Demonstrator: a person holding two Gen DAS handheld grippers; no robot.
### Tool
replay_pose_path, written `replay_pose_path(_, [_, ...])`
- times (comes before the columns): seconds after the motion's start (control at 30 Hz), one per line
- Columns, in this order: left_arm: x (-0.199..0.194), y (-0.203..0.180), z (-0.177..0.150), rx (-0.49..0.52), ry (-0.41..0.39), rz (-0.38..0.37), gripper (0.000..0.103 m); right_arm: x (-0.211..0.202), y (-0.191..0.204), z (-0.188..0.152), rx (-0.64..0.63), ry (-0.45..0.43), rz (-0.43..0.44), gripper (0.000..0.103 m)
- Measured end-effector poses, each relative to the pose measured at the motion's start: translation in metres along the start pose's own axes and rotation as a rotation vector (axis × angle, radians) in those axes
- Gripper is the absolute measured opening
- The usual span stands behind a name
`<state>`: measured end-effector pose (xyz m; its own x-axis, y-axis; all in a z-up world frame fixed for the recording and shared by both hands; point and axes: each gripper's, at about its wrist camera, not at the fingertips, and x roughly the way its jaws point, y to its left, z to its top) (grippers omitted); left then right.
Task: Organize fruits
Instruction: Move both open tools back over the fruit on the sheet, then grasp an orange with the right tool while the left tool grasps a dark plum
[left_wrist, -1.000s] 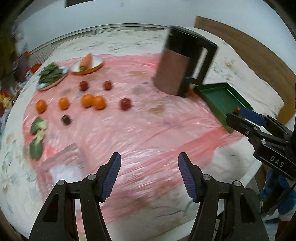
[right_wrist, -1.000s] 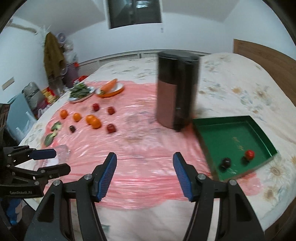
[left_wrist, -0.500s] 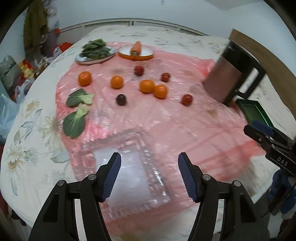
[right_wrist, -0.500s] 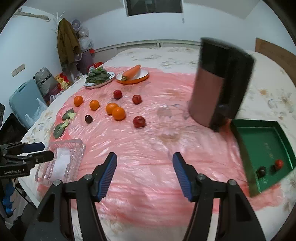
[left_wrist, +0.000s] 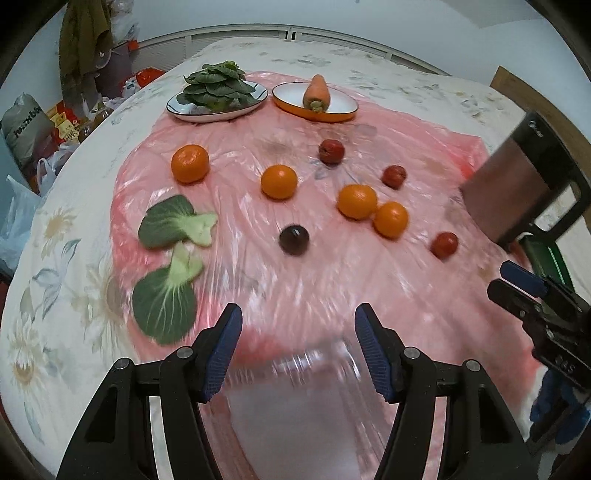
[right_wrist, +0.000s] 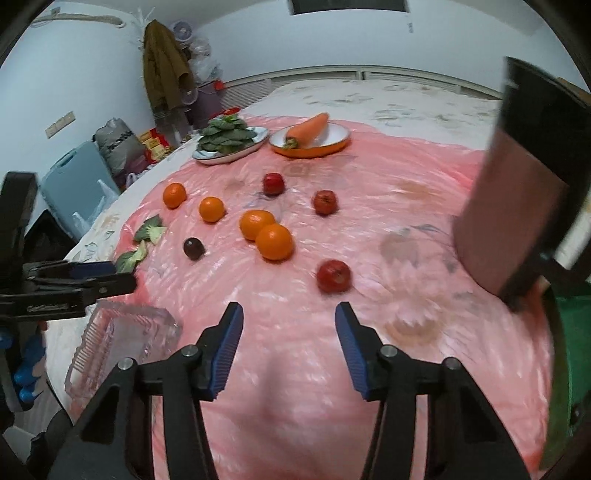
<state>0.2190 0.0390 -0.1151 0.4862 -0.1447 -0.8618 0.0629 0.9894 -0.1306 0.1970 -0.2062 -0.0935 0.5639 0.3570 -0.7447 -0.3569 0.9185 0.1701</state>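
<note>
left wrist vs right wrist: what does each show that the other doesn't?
Left wrist only: the left fingers astride the clear tray's near end, not touching it.

Right wrist only: the right gripper, closing on nothing, and the coat on the rack.

Both: four oranges, three red fruits, dark plum, carrot plate, greens plate, jug.

Scattered oranges (right_wrist: 274, 242) (pink sheet (right_wrist: 369, 206))
</note>
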Motion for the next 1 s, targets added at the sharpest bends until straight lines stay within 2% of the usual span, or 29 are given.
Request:
replay_pose_path(0.17, [0.023,0.002,0.02,0.018,0.01,0.002,0.052,0.029,0.014,0.027,-0.063,0.004,0.037,0.055])
replay_pose_path(0.33, [0.043,0.002,0.033,0.041,0.03,0.007,0.047,0.069,0.018,0.047,-0.114,0.059,0.018,0.055])
replay_pose_path(0.73, [0.082,-0.001,0.049,0.095,0.071,0.021,0.041,0.125,0.015,0.056,-0.13,0.15,-0.02,0.055])
replay_pose_path(0.77, [0.085,-0.001,0.049,0.097,0.075,0.022,0.039,0.128,0.016,0.055,-0.135,0.156,-0.021,0.049])
replay_pose_path(0.8, [0.087,-0.001,0.049,0.096,0.079,0.022,0.036,0.131,0.016,0.055,-0.14,0.164,-0.021,0.037])
replay_pose_path(1.0, [0.092,0.0,0.045,0.108,0.079,0.027,0.023,0.138,0.015,0.054,-0.137,0.17,-0.011,0.034])
